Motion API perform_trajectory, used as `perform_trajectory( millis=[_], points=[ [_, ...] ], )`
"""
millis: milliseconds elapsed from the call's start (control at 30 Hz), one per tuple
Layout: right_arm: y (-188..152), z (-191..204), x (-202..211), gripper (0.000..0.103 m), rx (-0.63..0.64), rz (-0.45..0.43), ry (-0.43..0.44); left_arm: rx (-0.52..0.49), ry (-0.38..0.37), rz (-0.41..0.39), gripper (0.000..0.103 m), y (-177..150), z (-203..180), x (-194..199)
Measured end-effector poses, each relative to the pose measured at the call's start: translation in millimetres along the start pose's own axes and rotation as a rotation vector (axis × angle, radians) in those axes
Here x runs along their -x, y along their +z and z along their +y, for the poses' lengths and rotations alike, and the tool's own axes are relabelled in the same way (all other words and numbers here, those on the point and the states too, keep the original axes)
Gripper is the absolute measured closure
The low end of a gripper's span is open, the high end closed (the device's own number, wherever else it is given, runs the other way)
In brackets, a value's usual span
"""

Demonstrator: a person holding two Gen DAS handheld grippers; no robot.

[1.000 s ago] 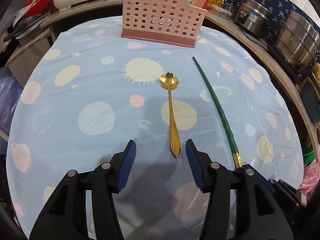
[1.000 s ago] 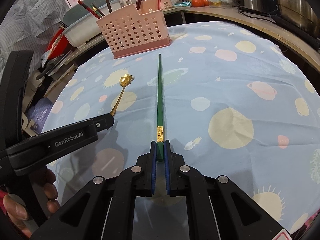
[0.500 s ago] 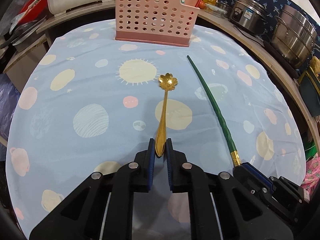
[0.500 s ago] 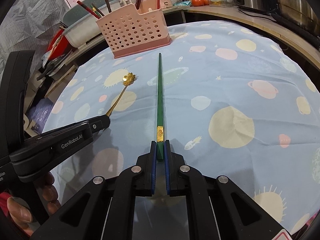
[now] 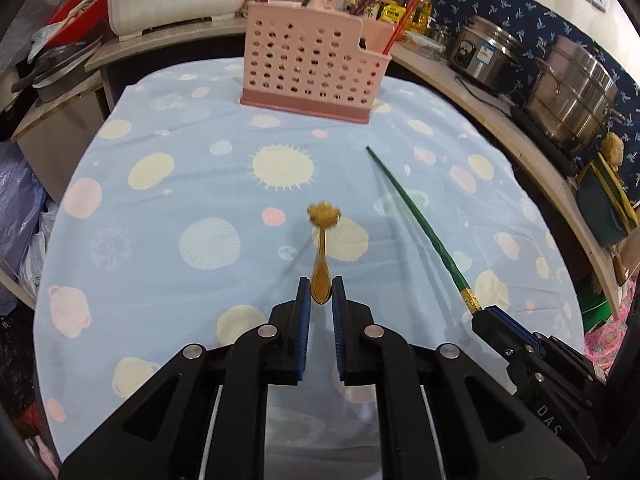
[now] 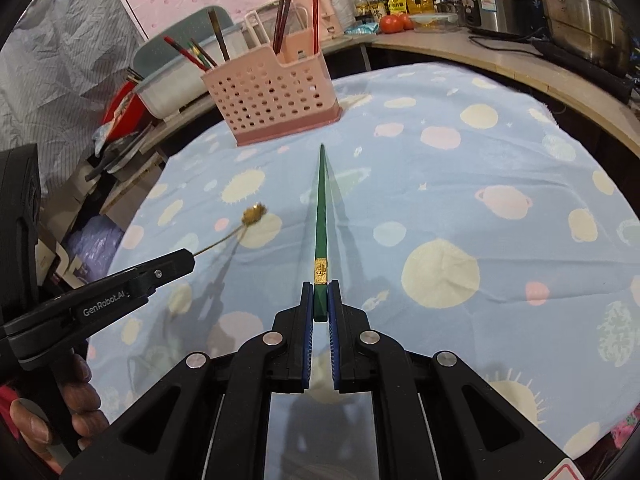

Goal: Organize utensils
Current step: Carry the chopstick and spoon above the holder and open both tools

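Observation:
My left gripper [image 5: 320, 292] is shut on the handle end of a gold spoon [image 5: 322, 240] with a flower-shaped bowl, held above the blue spotted tablecloth [image 5: 160, 208]. In the right wrist view the same spoon [image 6: 252, 216] sticks out of the left gripper [image 6: 190, 258]. My right gripper [image 6: 320, 300] is shut on the thick end of a green chopstick [image 6: 321, 208] with a gold band, lifted off the cloth; it shows at the right in the left wrist view as the chopstick [image 5: 416, 216]. A pink perforated utensil holder [image 5: 312, 72] stands at the far side, with several chopsticks in it.
Steel pots [image 5: 576, 92] and a cooker [image 5: 480, 56] line the counter at the right. A white basin [image 5: 176, 0] and clutter sit behind the table at the left. Bottles and tomatoes [image 6: 394, 20] stand behind the holder [image 6: 272, 100]. A hand [image 6: 76, 400] grips the left tool.
The left gripper closed on the spoon's handle and lifted it off the cloth. The right gripper, shut throughout on the chopstick, raised it too. Both tools drew back from the holder.

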State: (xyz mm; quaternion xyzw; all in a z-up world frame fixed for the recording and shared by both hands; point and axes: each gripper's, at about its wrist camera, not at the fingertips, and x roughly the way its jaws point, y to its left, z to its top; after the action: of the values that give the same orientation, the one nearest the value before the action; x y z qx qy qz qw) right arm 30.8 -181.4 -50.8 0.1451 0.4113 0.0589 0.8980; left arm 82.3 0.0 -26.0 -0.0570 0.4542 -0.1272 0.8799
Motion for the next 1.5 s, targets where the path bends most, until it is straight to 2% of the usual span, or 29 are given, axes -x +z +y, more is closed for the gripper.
perform_trajectory(
  millis=[300,333,367,567,933,1200,1500],
  points=[
    [35.6,4.1,47.5,0.096,-0.009,-0.139,0.037,-0.005,-0.013,-0.095,0.094,28.2,-3.7,34.6],
    [40.5,5.1,51.7,0.096,-0.008,-0.152,0.037,-0.009,-0.015,-0.105,0.095,31.4,-4.8,37.7],
    [45.7,5.9,56.2,0.096,-0.006,-0.167,0.040,-0.012,-0.012,-0.114,0.102,35.1,-5.9,40.6],
    [78.1,12.5,78.5,0.096,0.010,-0.255,0.053,-0.033,-0.015,-0.162,0.102,53.7,-11.3,53.2],
    [117.4,13.1,99.5,0.096,0.010,-0.322,0.075,-0.050,-0.012,-0.188,0.102,77.6,-14.2,67.5],
    [177.0,29.1,120.1,0.096,0.071,-0.416,0.058,-0.079,0.004,-0.272,0.102,131.4,-13.4,95.1],
    [263.2,43.5,119.4,0.096,0.065,-0.557,0.055,-0.061,0.072,-0.403,0.102,218.5,7.9,113.0]
  ],
)
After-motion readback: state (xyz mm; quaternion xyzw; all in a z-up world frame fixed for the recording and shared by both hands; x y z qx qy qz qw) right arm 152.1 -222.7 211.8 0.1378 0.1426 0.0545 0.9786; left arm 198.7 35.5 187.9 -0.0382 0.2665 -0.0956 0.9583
